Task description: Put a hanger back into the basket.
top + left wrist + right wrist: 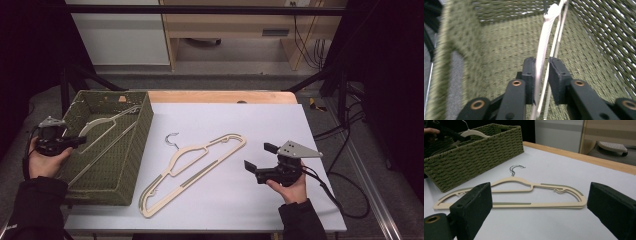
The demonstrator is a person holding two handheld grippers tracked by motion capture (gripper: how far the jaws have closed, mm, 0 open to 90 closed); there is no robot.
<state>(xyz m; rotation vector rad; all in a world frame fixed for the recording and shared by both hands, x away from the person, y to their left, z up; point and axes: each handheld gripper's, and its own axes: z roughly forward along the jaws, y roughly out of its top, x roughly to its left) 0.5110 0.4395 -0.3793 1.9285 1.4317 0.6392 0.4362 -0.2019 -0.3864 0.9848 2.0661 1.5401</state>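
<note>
Wicker, olive-green and woven into a rectangular basket (131, 150), surrounds the cream plastic hanger (544, 45), which is seen slanted inside it between the slightly parted jaws of the left gripper (75, 141); whether the pads press on it cannot be told. The left hand (45, 159) is held at the basket's left rim. A second cream hanger with a wire hook (192, 167) lies flat on the white table (260, 125), ahead of the wide-spread right gripper (259, 159). The basket's weave is blurred in the left gripper view.
</note>
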